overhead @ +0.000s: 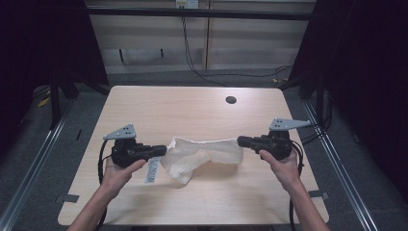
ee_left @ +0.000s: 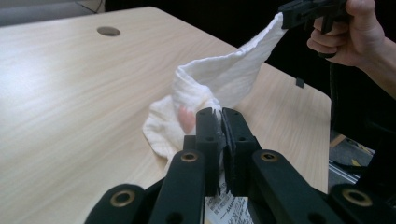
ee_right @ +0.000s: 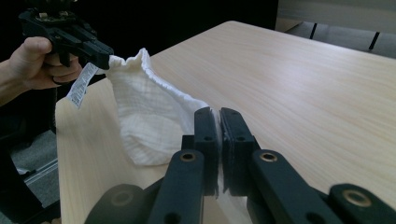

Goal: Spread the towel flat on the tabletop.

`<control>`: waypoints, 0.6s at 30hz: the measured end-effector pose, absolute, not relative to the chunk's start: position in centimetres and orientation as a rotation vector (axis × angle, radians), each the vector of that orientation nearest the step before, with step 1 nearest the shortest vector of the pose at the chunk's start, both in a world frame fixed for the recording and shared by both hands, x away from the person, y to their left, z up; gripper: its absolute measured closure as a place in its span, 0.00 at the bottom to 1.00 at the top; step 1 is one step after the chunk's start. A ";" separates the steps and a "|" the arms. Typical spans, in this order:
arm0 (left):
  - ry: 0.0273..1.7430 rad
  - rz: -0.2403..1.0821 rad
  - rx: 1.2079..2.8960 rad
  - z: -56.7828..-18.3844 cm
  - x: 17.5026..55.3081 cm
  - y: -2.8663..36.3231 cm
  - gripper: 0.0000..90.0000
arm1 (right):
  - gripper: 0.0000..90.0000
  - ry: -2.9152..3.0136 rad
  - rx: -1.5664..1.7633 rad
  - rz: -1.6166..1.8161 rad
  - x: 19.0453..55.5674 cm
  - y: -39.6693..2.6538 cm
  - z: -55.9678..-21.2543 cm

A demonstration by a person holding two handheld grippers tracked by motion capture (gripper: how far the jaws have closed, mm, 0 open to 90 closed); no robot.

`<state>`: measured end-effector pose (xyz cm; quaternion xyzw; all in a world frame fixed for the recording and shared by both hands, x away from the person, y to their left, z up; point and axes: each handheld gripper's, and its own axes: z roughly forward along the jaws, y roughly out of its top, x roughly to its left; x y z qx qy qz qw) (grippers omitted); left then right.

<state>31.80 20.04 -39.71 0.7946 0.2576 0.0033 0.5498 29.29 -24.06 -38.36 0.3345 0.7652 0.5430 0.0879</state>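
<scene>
Left gripper [overhead: 162, 150]: jaws closed tight on one edge of the white cloth [overhead: 204, 156]; in the left gripper view the two black jaws stand nearly together with a thin fold of fabric pinched between them.
Left gripper's hold: at the cloth's 9 o'clock end in the high view, right by the printed care label [overhead: 152, 170], which hangs down from that edge.
Right gripper [overhead: 240, 141]: jaws closed just as tight on the opposite edge of the cloth; in the right gripper view a sliver of white fabric shows in the narrow slit between the jaws.
Right gripper's hold: at the cloth's 3 o'clock end in the high view.
Cloth: a soft, crinkled white cloth, strung between the two grippers and lifted at both ends; its middle sags, and the lowest fold looks to rest on the table toward 6 o'clock.
Cloth's place: near the middle of the table, slightly toward the person's side.
Hands: the left hand [overhead: 118, 171] grasps the left gripper from below, the right hand [overhead: 284, 163] the right gripper; both forearms come in from 6 o'clock.
Table [overhead: 159, 110]: light wood top with rounded corners.
Cable hole [overhead: 231, 100]: a dark round hole in the tabletop, at 12 o'clock from the cloth, well apart from it.
</scene>
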 end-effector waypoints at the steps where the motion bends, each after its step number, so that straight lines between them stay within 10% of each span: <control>1: 0.611 0.027 1.871 -38.9 32.1 20.4 0.96 | 0.96 2.271 0.993 1.611 29.5 -24.3 -37.7; 18: 0.608 0.131 1.809 -32.2 35.5 21.4 0.96 | 0.97 2.202 0.922 1.627 32.5 -25.0 -30.3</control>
